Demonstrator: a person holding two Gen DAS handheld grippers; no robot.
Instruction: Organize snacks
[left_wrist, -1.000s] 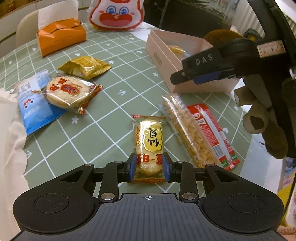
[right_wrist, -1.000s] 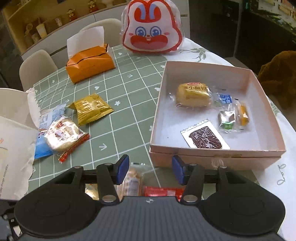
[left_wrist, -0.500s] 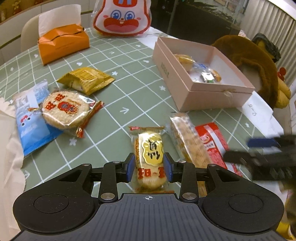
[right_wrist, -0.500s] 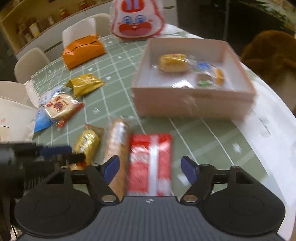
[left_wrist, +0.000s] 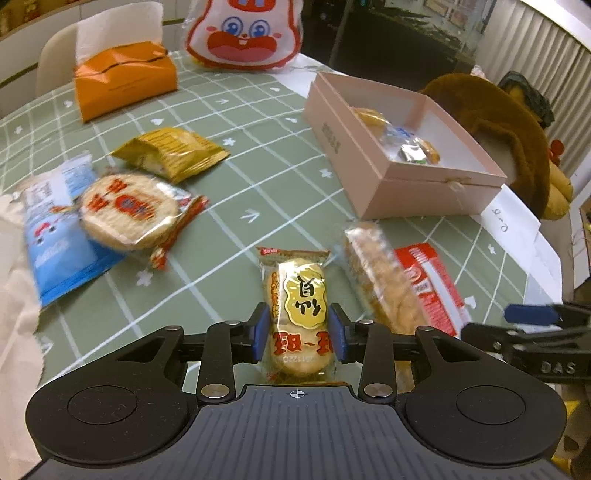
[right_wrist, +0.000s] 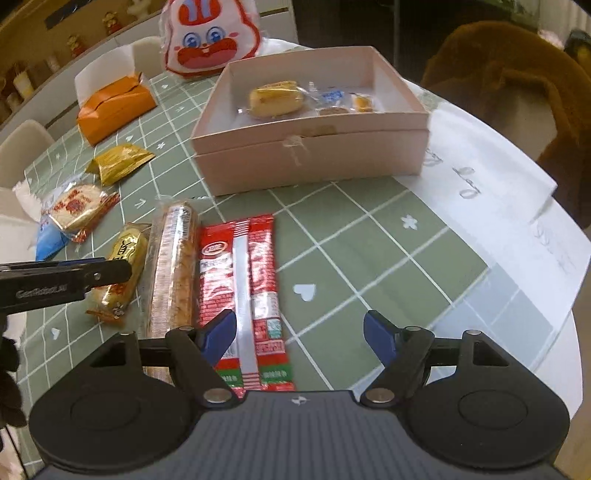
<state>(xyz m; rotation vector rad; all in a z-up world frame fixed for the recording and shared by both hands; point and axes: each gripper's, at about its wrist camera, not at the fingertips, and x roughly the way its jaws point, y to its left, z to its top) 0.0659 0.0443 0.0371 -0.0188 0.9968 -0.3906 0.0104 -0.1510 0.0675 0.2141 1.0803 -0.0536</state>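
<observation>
Left wrist view, left to right. Blue packet and round rice cracker overlap at left edge; gold packet just above them. All loose on the green checked tablecloth, likely waiting their turn.

Bottom centre: left gripper straddles the yellow rice-cracker packet. Jaws opening, pads flanking the wrapper's sides with slim gaps; no squeeze visible. Packet lies flat on the cloth, lengthwise between the fingers, probably lined up for a pinch across its narrow width.

Right of it: long crispy bar touching the red sachet, side by side.

Upper right: pink box, lid off, several snacks already inside; the collecting spot, I judge.

Right wrist view, bottom centre: right gripper, jaws wide apart, nothing clamped, left finger over the sachet's near end. Looks like the approach for that sachet.
</observation>
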